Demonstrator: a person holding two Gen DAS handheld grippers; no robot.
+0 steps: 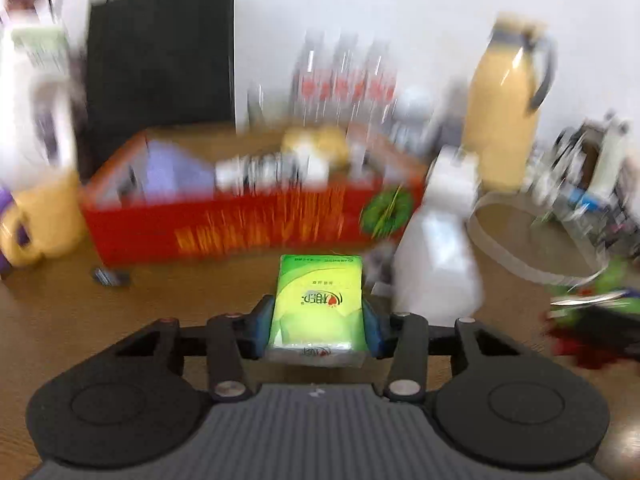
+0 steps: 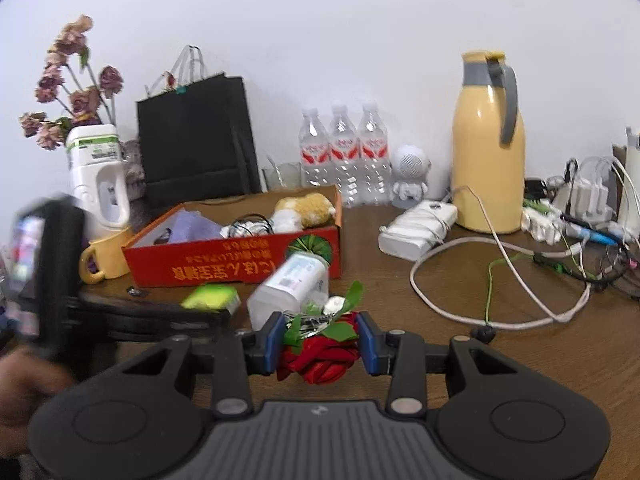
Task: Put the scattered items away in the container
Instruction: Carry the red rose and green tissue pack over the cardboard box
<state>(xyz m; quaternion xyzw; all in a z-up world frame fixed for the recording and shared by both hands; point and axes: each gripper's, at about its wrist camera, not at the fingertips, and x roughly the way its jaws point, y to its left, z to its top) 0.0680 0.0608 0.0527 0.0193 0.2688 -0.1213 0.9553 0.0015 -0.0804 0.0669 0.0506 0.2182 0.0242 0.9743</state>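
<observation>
Surface: a brown wooden tabletop (image 2: pixel 460 300) set against a plain white wall (image 2: pixel 320 20).
Container: one red cardboard box (image 2: pixel 240 264) with orange lettering and a green round emblem, open at the top, standing left of centre on the table.
Box contents: one plush toy (image 2: pixel 306 208), tan and white; one pale purple item (image 2: pixel 192 222); one coil of dark cable (image 2: pixel 250 226).
Counted background items: three clear water bottles (image 2: pixel 344 152) with red labels in a row; one yellow thermos jug (image 2: pixel 488 144) with a grey handle; one yellow mug (image 2: pixel 106 258); one black paper bag (image 2: pixel 196 136); one white astronaut figure (image 2: pixel 408 176).
Left gripper (image 1: pixel 318 320): blue pads closed against both sides of a green tissue pack (image 1: pixel 318 300), held above the table just in front of the box.
Right gripper (image 2: pixel 320 336): pads clamped on a red fabric rose (image 2: pixel 320 356) with green leaves; a silver spoon (image 2: pixel 332 306) lies across it.
White plastic bottle (image 2: pixel 290 284): lying tilted on the table, touching the box front.
Right wrist view only: dried flowers (image 2: pixel 68 80) in a white dispenser bottle, a white power adapter (image 2: pixel 416 228), looped white cable (image 2: pixel 500 312), and the left gripper seen from the side.
Left wrist view only: the tissue pack's printed face with a red logo; the background is motion-blurred.
</observation>
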